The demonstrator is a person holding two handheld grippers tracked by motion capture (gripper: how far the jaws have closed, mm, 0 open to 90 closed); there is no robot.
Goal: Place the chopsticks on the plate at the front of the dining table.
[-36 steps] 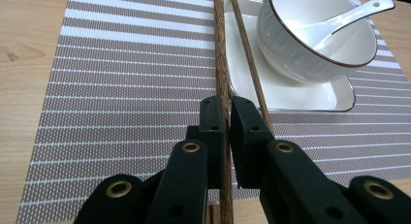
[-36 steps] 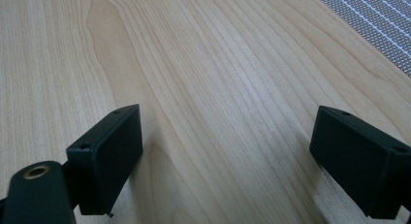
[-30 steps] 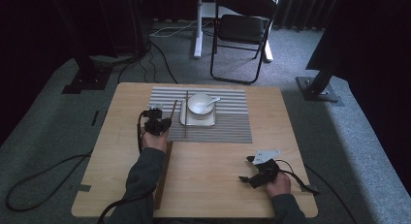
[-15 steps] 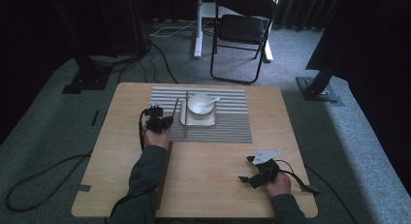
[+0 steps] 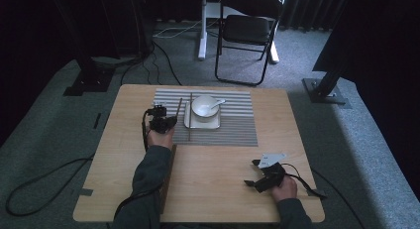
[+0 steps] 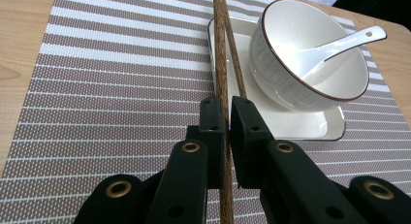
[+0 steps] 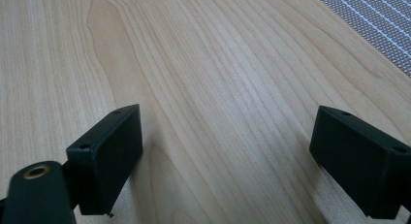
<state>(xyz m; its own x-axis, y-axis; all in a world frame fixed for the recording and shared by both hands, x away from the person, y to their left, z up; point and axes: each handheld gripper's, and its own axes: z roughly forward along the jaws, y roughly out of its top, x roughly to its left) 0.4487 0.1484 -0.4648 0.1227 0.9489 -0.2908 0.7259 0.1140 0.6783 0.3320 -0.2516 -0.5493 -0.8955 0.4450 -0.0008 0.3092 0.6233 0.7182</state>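
On the striped brown-and-white woven placemat (image 5: 218, 125), near the left edge of the white rectangular ceramic tray (image 6: 291, 124): pair of dark wooden chopsticks (image 6: 221, 64) pinched between the pressed-together jaws of the left gripper (image 6: 224, 136), sticks running away toward the far side of the light wooden table (image 5: 213, 179) and fanning apart slightly beyond the pads. In the high view, same left gripper (image 5: 163, 122) at the mat's left border, chopsticks (image 5: 188, 121) lying just beside the tray (image 5: 202, 124). Right gripper (image 5: 257, 175) parked well apart at the near right corner, jaws spread wide over bare wood with nothing between them, as seen in the right gripper view (image 7: 232, 151)

Held on the tray: white ceramic bowl with a thin dark rim (image 6: 310, 59), upright. Held in the bowl: white ceramic soup spoon (image 6: 334, 47), scoop down inside, handle resting on the rim and pointing to the far right. No food or liquid visible in the bowl

Risks from here, as a judgement only: narrow two-stick grip liable to let one chopstick twist or slide free if lifted or swung quickly; far ends close enough to the tray edge and bowl to knock either if swept right, possibly tipping the spoon out; uneven release likely to leave the sticks crossed or rolling off the mat
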